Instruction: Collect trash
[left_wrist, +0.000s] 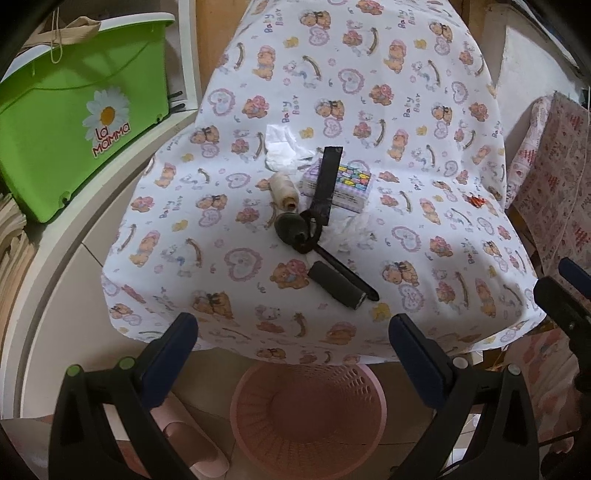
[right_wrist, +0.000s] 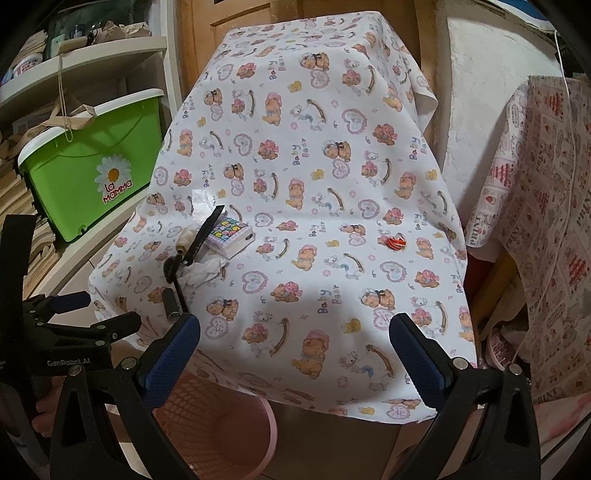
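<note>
Bear-printed cloth covers the bench (left_wrist: 332, 74), which stands between a shelf unit holding a green tub (left_wrist: 81, 122) on the left and a patterned hanging cloth on the right. Judging by how things lie, the collecting has not begun: the pink basket (left_wrist: 308, 413) on the floor at the near edge of the bench looks empty, as far as its inside shows. Trash remains on the cloth: a crumpled tissue (left_wrist: 282, 149) far left of the cluster, another crumpled tissue (left_wrist: 352, 232) near the middle, and a small red-orange wrapper (right_wrist: 396, 242) well apart to the right. Among them lie a thread spool (left_wrist: 282, 192), a tissue pack (left_wrist: 338, 184), a black strap and dark tools. Both the left tongs (left_wrist: 293, 332) and right tongs (right_wrist: 295, 332) hover at the near edge, spread wide and holding nothing, pointed across the bench.
</note>
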